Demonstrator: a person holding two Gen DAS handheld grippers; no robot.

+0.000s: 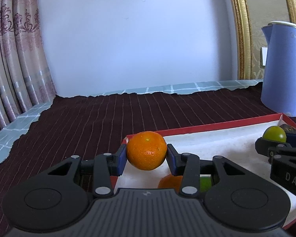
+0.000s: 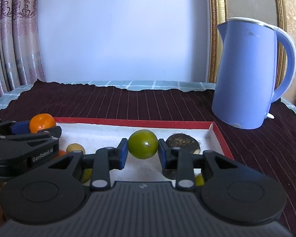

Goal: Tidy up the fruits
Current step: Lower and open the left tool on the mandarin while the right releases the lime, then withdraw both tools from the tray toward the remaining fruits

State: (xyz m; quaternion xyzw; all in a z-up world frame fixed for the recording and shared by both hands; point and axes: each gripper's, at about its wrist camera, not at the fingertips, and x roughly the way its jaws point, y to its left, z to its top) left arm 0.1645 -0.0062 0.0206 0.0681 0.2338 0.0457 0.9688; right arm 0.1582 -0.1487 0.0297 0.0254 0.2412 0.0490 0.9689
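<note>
Left wrist view: left gripper (image 1: 147, 156) clamps round orange mandarin (image 1: 146, 150) above red-rimmed white tray (image 1: 217, 127).
Right wrist view: right gripper (image 2: 142, 152) clamps round green fruit (image 2: 142, 144) over the tray.

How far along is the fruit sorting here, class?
Done: nothing looks clearly sorted yet. In hand: the left gripper clamps an orange, and the right gripper clamps a green fruit, both above the red-rimmed tray. Left: a dark fruit and other small fruits lie loose in the tray.
</note>
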